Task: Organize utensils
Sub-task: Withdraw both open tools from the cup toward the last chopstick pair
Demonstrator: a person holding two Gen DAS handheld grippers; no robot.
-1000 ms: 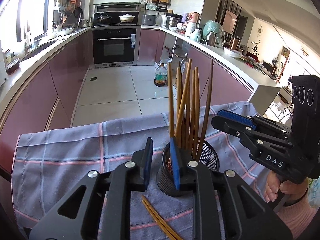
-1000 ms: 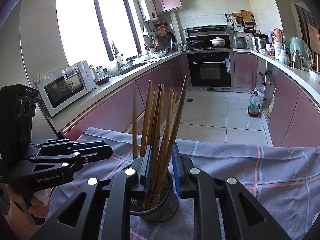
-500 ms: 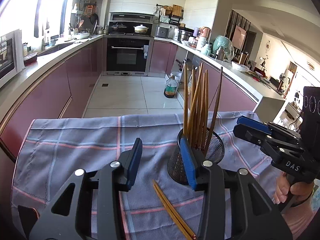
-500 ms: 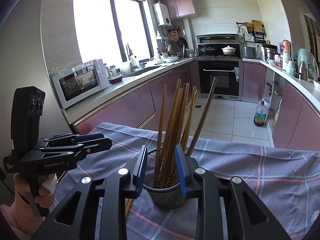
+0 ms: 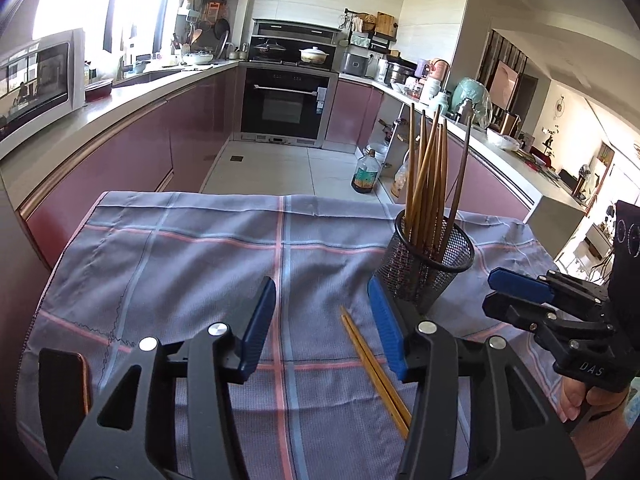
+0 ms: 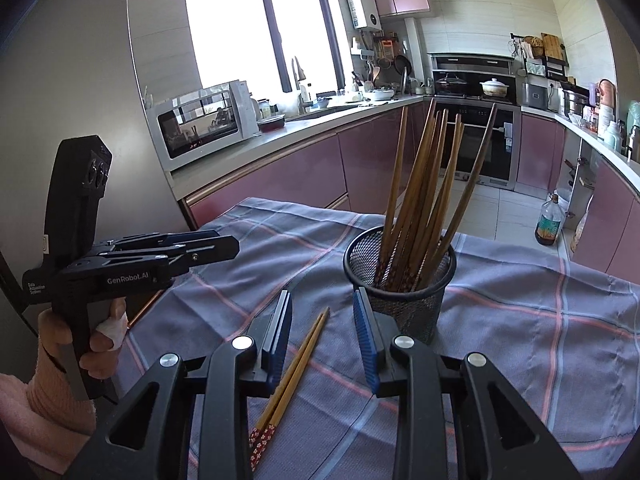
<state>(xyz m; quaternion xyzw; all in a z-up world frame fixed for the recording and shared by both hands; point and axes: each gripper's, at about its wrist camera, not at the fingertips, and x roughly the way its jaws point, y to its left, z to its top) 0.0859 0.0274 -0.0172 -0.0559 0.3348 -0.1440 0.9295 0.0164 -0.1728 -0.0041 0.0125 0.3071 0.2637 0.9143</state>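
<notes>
A black mesh cup [image 5: 428, 268] [image 6: 400, 280] stands on the checked cloth and holds several brown chopsticks [image 5: 428, 176] [image 6: 424, 184] upright. A loose pair of chopsticks [image 5: 372, 364] [image 6: 296, 372] lies flat on the cloth in front of the cup. My left gripper [image 5: 322, 320] hovers over the cloth left of the cup. Its jaws are opening, with nothing between the pads, and the loose pair lies below, just inside its right finger. My right gripper [image 6: 322, 328] is open above the loose pair, whose tips show between its fingers. Each gripper appears in the other's view [image 5: 496, 294] [image 6: 224, 246].
The blue-grey checked cloth [image 5: 180, 260] covers the table, and its far edge drops to the tiled kitchen floor. A dark phone [image 5: 64, 388] lies at the near left corner. A hand and pink sleeve [image 6: 60, 380] hold the left gripper. An oil bottle [image 6: 550, 224] stands on the floor.
Both grippers have drawn back from the cup and sunk a little, and their jaws stand wider. The cup now sits farther ahead, and more of the loose pair shows.
</notes>
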